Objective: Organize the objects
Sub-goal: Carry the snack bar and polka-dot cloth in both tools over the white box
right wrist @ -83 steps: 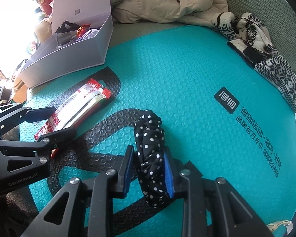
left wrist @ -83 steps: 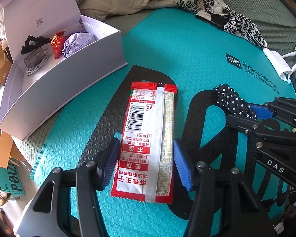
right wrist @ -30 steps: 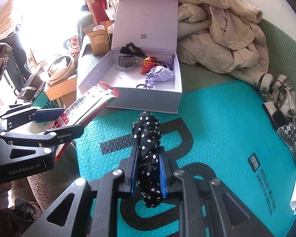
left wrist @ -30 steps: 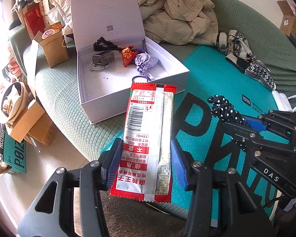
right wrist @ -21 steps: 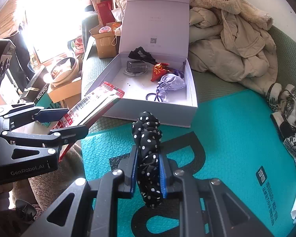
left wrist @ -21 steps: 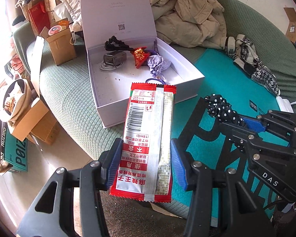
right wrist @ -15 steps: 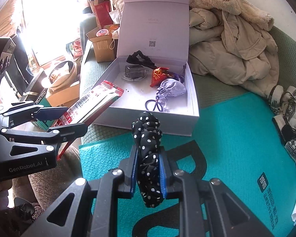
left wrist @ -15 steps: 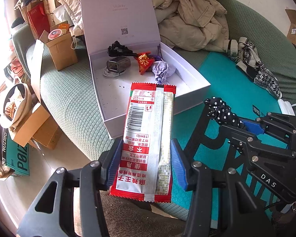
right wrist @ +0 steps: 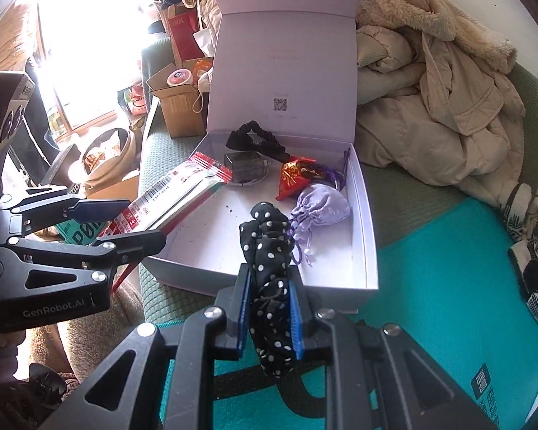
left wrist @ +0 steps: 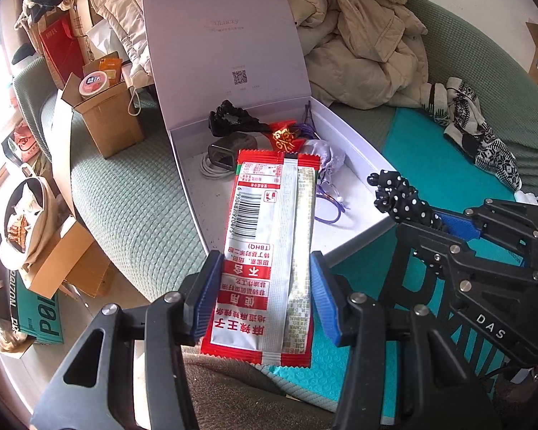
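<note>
Snack packet (left wrist: 269,247), scrunchie (right wrist: 270,279) pinched, tilted downward.

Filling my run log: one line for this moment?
left gripper: holds snack packet | right gripper: holds dotted scrunchie | white box: open

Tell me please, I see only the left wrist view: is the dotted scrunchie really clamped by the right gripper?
Observer: Yes. The right wrist view shows both blue pads of the right gripper pressing on the scrunchie.
Operator: My packet hides the box floor. Is it free there?
Observer: The white box has bare floor in its near left part; the lilac pouch lies further right.
Operator: Where is the packet's far end?
Observer: The snack packet, held by the left gripper, appears over the box's left side.
</note>
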The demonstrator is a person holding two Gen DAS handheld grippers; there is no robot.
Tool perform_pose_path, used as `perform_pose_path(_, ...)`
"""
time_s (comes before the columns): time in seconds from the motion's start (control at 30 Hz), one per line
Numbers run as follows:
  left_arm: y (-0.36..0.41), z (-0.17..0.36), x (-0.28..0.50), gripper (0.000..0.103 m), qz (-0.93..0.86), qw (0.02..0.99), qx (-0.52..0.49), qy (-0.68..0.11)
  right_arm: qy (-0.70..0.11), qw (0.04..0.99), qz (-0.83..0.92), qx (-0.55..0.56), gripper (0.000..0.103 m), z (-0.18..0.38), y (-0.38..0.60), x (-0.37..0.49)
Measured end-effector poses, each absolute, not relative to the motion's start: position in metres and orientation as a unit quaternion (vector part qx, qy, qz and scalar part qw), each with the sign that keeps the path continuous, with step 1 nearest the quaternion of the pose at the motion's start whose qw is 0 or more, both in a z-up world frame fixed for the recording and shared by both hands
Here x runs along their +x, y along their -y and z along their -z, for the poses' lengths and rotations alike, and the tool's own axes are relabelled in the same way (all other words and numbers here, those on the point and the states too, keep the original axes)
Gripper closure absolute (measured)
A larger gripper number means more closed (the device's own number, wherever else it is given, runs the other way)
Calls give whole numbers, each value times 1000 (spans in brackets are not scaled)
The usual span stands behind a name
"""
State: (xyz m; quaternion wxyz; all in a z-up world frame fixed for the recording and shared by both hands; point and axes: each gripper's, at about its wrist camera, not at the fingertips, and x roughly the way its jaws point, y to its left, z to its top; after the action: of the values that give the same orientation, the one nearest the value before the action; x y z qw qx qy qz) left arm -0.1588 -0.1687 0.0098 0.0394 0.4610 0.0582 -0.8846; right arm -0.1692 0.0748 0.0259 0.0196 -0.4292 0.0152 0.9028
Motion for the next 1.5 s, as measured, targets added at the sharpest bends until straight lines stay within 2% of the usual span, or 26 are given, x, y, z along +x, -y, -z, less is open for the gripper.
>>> perform_pose_path(0.67, 210, 18, -238, 56, 877, 42, 476, -58, 1, -1, -900, -435, 85, -8, -90, -249)
perform_pose_path(1.5, 217, 58, -286, 56, 874, 15, 483, -54, -2, 0, -887, -463, 85, 26, -95, -290)
